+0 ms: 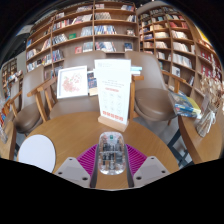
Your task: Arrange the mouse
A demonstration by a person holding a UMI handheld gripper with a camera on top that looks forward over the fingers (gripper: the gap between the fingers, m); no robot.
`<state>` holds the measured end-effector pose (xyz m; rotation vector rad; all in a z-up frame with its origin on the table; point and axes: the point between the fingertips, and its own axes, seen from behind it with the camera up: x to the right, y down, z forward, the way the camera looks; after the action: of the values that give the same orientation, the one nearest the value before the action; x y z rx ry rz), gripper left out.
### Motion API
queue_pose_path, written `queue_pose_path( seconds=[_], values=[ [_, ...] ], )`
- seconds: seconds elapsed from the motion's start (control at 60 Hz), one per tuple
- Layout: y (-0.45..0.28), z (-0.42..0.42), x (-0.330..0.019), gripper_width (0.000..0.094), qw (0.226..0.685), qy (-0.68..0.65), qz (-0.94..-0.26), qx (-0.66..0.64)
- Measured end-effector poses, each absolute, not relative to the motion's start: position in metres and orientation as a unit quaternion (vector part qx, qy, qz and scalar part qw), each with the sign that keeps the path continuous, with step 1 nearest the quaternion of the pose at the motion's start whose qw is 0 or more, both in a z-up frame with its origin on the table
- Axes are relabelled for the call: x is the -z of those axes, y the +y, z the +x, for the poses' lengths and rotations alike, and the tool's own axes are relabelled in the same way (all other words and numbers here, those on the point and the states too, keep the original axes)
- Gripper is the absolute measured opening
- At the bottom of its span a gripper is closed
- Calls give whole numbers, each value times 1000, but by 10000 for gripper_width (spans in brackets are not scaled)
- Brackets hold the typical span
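Your hand-held gripper [111, 166] points forward and slightly downward, its two fingers reaching out from the near side toward the middle. The left finger [76, 168] and the right finger [147, 168] are light grey, and each angles inward toward its tip. Their magenta pads [90, 157] show on the inner faces. The fingers stand apart, roughly level with one another, and they close in on the mouse [111, 152] that sits between them; you cannot tell whether both pads actually press on it. Your hand and arm are out of sight.
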<state>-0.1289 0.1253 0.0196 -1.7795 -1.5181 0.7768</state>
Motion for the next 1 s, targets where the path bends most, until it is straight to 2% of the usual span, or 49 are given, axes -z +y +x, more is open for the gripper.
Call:
queue_pose_path(
  seconds=[0.15,0.25,0.317,0.417,0.533,0.667,0.75,0.85,0.95,0.983,1.0],
  values=[
    [72,-128,-116,421,368,-588,-636,-337],
    [8,-119,-153,422,353,-599,-614,-373],
    [-37,-120,-158,420,333,-609,-606,-387],
    [-100,-113,-137,419,312,-626,-599,-389],
    [-154,-100,-87,421,282,-650,-598,-376],
    [-171,-94,-19,418,273,-663,-612,-333],
    [-178,-87,9,419,267,-664,-621,-319],
    [-175,-88,10,446,292,-660,-614,-319],
    [-175,-90,10,501,288,-655,-617,-328],
    [-177,-91,9,556,284,-651,-620,-334],
    [-178,-90,8,615,282,-649,-621,-336]
  ],
)
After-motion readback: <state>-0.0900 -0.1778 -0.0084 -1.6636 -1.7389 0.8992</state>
